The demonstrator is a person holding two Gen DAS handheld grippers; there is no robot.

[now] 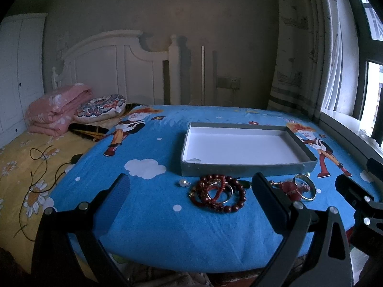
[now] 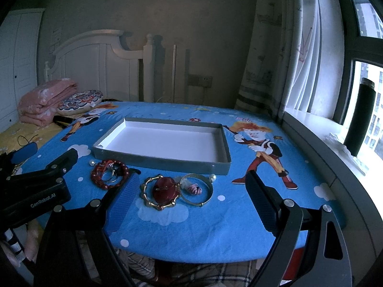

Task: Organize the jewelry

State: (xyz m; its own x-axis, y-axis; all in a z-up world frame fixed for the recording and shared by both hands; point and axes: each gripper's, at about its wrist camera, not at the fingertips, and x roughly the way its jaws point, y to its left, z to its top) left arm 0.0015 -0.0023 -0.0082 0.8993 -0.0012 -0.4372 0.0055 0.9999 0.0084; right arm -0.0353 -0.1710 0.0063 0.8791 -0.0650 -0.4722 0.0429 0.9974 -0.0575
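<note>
Nearest the cameras, both grippers hover over the near edge of the blue cartoon-print sheet (image 1: 153, 220), each with its jaws spread wide and nothing between them. The left gripper (image 1: 191, 191) frames the pile of dark red bead bracelets (image 1: 219, 195), which lies on the sheet just on the near side of the grey box lid (image 1: 246, 168), in front of its left half; thin metal rings (image 1: 221, 192) rest tangled inside the bead loops. Left of the beads and close to the lid's near-left corner sits a single pearl (image 1: 183, 183). The right gripper (image 2: 194, 186) brackets a second group in front of the lid's right half: a gold bamboo-style bangle (image 2: 160, 193) with a dark red pendant (image 2: 165, 191) lying within its ring, and, touching it on the right, a plain metal bangle (image 2: 196, 190) encircling a small pink-and-white knotted cord (image 2: 194, 188). Another pearl (image 2: 212, 178) lies just against the lid's near wall beside that bangle. The lid itself is shallow, white inside and holds no jewelry. Beyond the lid to the left, a folded pink quilt (image 1: 56, 111) and a patterned round cushion (image 1: 100, 106) rest at the white headboard (image 1: 112, 64). Beyond the lid to the right, a curtain (image 2: 270, 47) hangs by the window, and a dark bottle (image 2: 359, 117) stands on the sill.
</note>
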